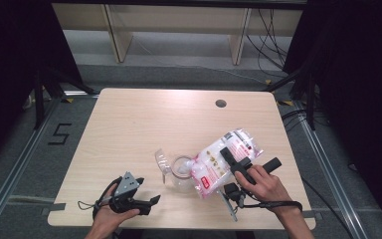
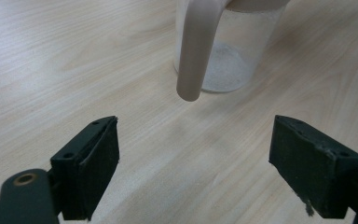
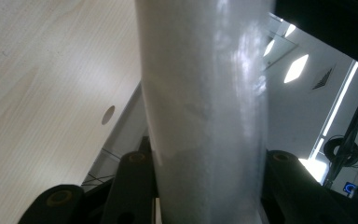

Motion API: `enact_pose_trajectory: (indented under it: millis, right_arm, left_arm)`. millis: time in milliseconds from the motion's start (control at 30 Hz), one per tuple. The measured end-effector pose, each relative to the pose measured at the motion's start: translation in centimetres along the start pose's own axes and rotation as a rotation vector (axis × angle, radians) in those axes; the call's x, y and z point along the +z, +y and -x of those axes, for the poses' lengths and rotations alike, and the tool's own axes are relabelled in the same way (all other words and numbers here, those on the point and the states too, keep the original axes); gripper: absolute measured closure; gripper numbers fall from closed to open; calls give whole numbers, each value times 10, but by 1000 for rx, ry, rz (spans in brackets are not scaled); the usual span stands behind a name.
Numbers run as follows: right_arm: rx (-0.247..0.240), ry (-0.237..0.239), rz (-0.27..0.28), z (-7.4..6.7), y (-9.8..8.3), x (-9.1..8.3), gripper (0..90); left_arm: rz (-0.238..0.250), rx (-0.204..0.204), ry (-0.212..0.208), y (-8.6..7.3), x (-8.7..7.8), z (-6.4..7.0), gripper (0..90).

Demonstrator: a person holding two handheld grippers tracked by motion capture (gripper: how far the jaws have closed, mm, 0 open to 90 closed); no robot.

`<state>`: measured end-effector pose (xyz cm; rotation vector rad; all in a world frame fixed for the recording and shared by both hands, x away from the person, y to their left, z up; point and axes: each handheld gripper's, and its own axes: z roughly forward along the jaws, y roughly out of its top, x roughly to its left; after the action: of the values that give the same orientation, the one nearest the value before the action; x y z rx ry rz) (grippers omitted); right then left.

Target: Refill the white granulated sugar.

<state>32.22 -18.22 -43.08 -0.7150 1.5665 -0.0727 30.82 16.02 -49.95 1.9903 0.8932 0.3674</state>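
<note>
A pale wooden worktop point(image 1: 144, 124) fills the centre of the high view, a small round cable hole point(image 1: 221, 103) near its far edge. At lower right of centre, a bulging plastic bag of white granules with red-and-white print point(image 1: 219, 162) is tipped mouth-down toward a clear plastic measuring jug with a beige handle point(image 1: 180, 170), which stands just to the bag's left; a crumpled scrap of clear film point(image 1: 161, 160) lies just left of the jug. The right claw point(image 1: 235, 160) is clenched around the bag's middle, and in the right gripper view the translucent bag wall point(image 3: 205, 112) sits squeezed between the two black jaws. At lower left of the high view, the left claw point(image 1: 151, 201) rests on the worktop, released and holding nothing; in the left gripper view its pads point(image 2: 100, 163) stand wide apart, with the jug point(image 2: 228, 51) ahead of them, apart from both, a thin layer of white grains at its base.

The step in hand appears to be pouring the bag's contents into the jug. Doing it well likely means keeping the bag's opening directly over the rim, tilting slowly so the granules run in a narrow stream, and holding a firm but not crushing grip. The light jug could tip; steadying it by the handle with the free claw would help.
</note>
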Motion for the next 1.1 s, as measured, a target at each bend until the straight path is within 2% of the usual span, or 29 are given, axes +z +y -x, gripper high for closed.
enact_pose_trajectory:
  millis: [100, 167, 267, 600, 667, 733, 867, 967, 1100]
  right_arm:
    - [-5, -5, 2, 0, -1, 0, 672]
    - [9, 2, -6, 0, -1, -1, 672]
    - [-13, -1, 0, 2, -2, 0, 672]
    - [-19, -3, 3, 2, -2, 0, 673]
    - [-1, 0, -7, 2, -2, -2, 673]
    - [15, -3, -14, 2, -2, -3, 672]
    - [1, -4, -13, 3, -2, -3, 673]
    - [-3, 0, -12, 3, -2, -2, 673]
    - [6, -4, -15, 2, -2, -2, 674]
  left_arm:
    - [2, -1, -5, 0, 0, 0, 156]
    - [0, 0, 1, 0, 0, 0, 155]
    - [0, -2, 3, 0, 0, 0, 155]
    - [1, -1, -3, 0, 0, 0, 156]
    - [7, -19, -5, -1, 1, 1, 156]
    - [5, -13, -2, 0, 1, 1, 155]
    - [6, -4, -2, 0, 1, 0, 155]
    - [6, -20, -4, -1, 1, 1, 156]
    - [7, -19, -5, -1, 1, 0, 156]
